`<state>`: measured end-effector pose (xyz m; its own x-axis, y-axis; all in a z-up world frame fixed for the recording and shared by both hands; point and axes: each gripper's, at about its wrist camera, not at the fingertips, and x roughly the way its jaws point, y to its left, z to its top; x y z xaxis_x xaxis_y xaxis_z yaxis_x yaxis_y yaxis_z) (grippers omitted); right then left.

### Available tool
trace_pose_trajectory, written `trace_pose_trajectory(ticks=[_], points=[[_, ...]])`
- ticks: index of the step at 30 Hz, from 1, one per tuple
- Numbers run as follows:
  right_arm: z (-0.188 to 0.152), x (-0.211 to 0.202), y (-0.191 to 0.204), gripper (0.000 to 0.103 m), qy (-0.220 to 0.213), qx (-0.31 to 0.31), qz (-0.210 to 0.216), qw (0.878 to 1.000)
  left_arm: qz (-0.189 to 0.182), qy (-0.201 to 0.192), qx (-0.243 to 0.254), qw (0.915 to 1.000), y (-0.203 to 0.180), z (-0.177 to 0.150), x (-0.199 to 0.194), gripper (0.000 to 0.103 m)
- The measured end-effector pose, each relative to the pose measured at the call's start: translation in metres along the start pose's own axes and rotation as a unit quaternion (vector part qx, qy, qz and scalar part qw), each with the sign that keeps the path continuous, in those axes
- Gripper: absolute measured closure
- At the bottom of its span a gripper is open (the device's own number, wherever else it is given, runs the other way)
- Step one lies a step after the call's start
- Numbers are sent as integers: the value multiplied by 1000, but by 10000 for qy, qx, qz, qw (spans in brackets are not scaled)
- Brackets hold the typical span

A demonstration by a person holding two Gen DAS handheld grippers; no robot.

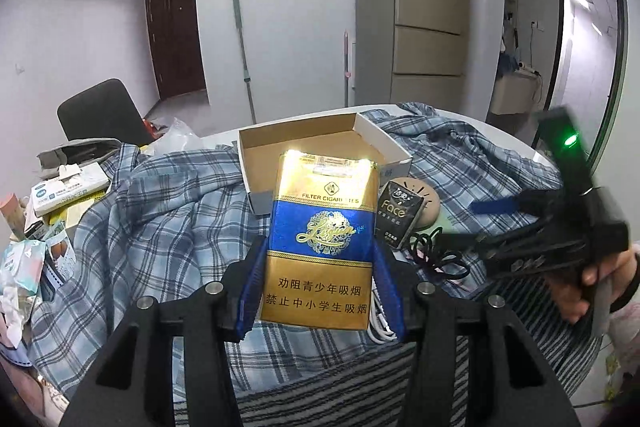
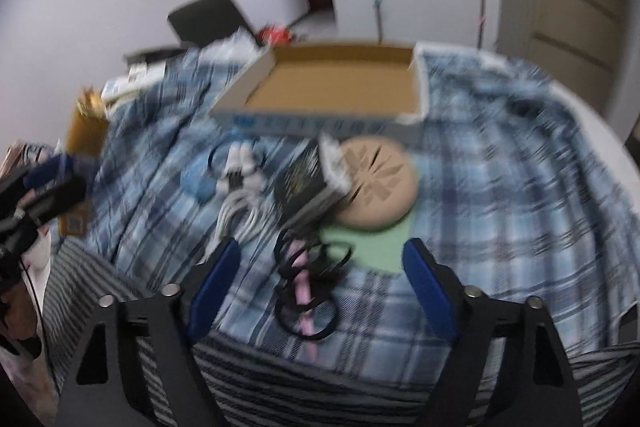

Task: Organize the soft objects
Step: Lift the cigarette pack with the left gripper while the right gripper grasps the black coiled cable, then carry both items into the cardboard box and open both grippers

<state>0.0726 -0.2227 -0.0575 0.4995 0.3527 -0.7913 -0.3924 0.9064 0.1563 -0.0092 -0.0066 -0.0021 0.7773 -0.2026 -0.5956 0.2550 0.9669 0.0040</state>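
Left gripper (image 1: 320,291) grips a gold-and-blue cigarette pack (image 1: 320,251), its blue pads (image 1: 252,287) pressed on the pack's two long sides. The pack stands upright in the jaws, raised above a blue plaid shirt (image 1: 168,227) that is spread over the table (image 2: 596,115). In the right wrist view the same pack shows at the far left, clamped by that gripper and clear of the cloth.

Right gripper (image 2: 322,291) hangs with its jaws apart and nothing between the pads; no pad touches anything. Just under and ahead of it lies a tangled black cable (image 2: 308,279) with a pink strip through it, resting on the shirt. In the left wrist view this gripper shows at the right edge, held by a hand (image 1: 592,275), with a green light lit on its body.

Beyond the cable a green sheet (image 2: 376,247) lies on the shirt, and a round tan disc (image 2: 380,187) sits partly on it. A black pack (image 2: 308,183) leans against the disc's left side. Left of that is a bundle of white cables (image 2: 240,195), also on the shirt.

Farther back an open cardboard box (image 2: 340,87) sits on the shirt, its inside bare. A striped grey cloth (image 2: 280,379) lies at the near edge, under both grippers and touching the shirt.

Off the table's far left side are tissue packs (image 1: 68,187) and other clutter, with a dark chair (image 1: 100,111) behind. A fridge (image 1: 424,7) stands against the back wall.
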Motion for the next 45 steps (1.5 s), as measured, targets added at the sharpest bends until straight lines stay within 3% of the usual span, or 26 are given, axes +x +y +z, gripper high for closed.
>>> trace_pose_trajectory(ticks=[5, 7, 10, 14, 17, 28, 34, 41, 45], points=[[-5, 25, 8, 40, 335, -217, -15, 9992, -38, 21, 37, 10000, -1, -5, 3, 50], [-6, 32, 10, 56, 429, -262, -23, 9987, -24, 37, 30, 10000, 1, -7, 6, 50], [-9, 37, 11, 67, 532, -288, 55, 9982, -22, 100, -65, 9999, 5, -9, 12, 50], [-11, 37, 12, 78, 511, -315, -50, 9982, 53, 21, -50, 10000, 7, -9, 9, 50], [-10, 29, 10, 94, 335, -306, -20, 9990, 132, -80, -27, 9999, 6, -8, 3, 50], [2, -36, 21, 95, -843, -687, -209, 9939, 189, -430, -47, 9989, 0, 12, -22, 50], [36, -85, 25, 95, -1605, -626, -216, 9848, 312, -1004, -103, 9944, -6, 48, -39, 50], [92, -129, 30, 95, -2694, -498, -398, 9609, 737, -2182, -337, 9725, -12, 107, -59, 50], [124, -137, 28, 95, -3103, -253, -581, 9485, 666, -2388, -633, 9667, -4, 141, -54, 50]])
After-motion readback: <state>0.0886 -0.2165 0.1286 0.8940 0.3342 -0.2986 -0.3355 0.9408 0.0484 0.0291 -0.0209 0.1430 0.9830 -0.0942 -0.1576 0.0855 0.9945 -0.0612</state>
